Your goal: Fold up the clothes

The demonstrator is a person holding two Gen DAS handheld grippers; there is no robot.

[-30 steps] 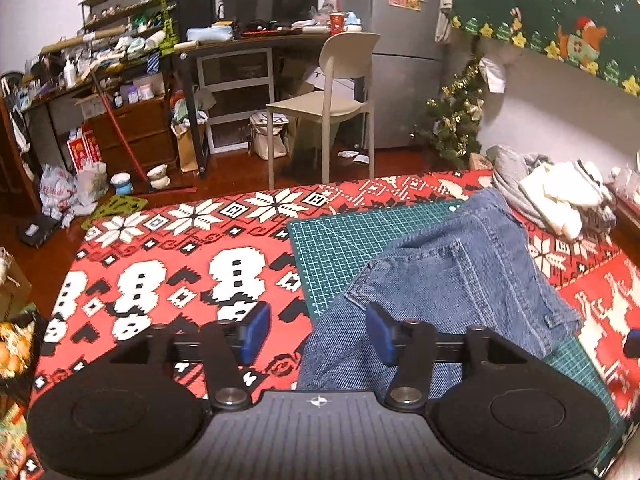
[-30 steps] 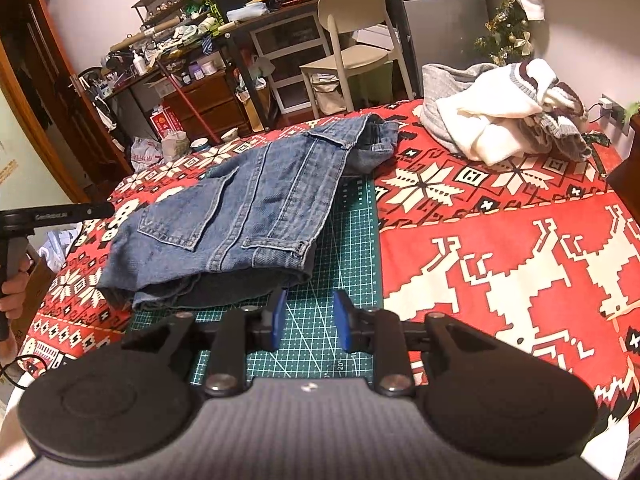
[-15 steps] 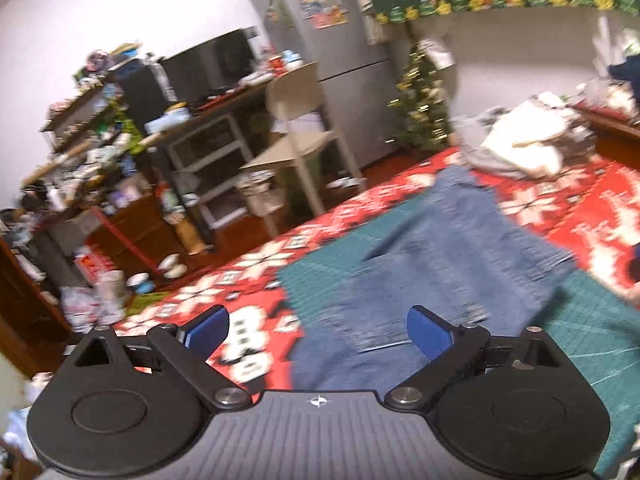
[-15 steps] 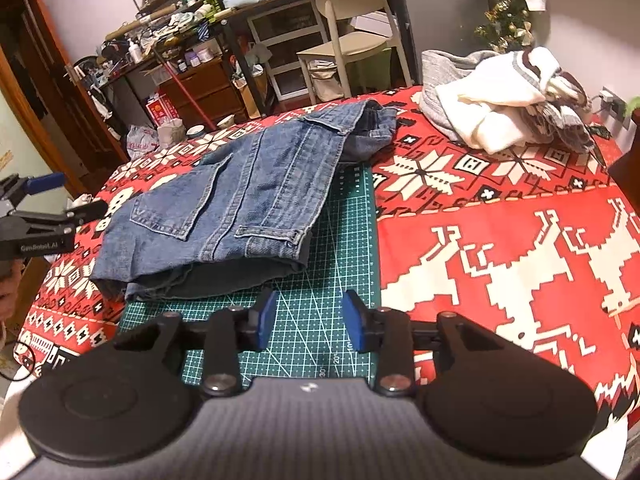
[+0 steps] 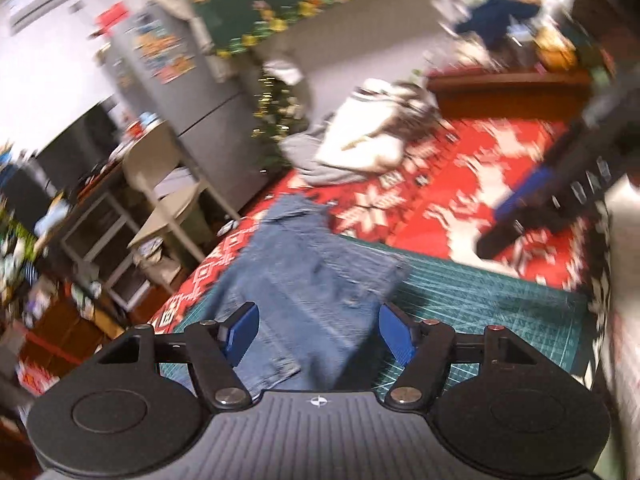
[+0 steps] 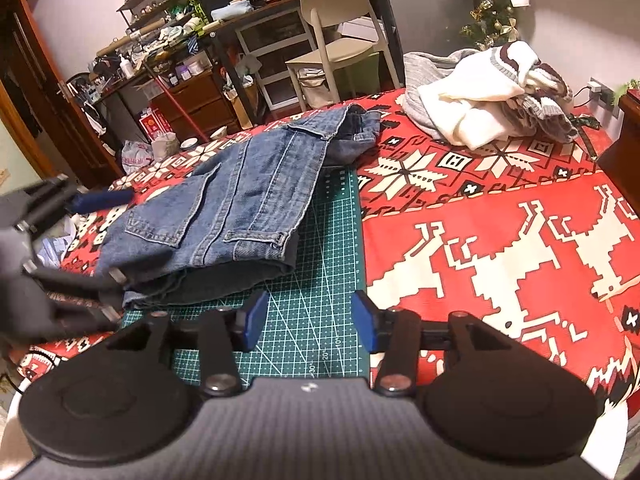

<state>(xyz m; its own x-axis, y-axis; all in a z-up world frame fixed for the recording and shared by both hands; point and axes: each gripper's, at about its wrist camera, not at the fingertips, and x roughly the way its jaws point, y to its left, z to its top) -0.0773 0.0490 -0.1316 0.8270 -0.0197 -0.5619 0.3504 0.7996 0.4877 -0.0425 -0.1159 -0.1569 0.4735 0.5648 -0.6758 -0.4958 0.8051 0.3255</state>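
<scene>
The red patterned cloth (image 6: 500, 216) spreads under everything. On it my green cutting mat (image 6: 320, 280) shows scale numerals 10, 20, 30. The folded jeans (image 6: 224, 216) lie on its far left part. My left gripper (image 5: 318, 334) has just been narrowing, my right gripper (image 6: 306, 320) widening; both are released, gripping nothing.

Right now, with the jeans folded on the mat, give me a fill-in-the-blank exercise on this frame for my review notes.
1. The folded jeans lie partly on a green ____ mat.
2. The right gripper hovers over the mat with its jaws ____ and nothing between them.
3. The heap of white and grey clothes sits on the red ____.
4. Beyond the jeans stands a beige ____.

Missing words: cutting; open; tablecloth; chair
</scene>
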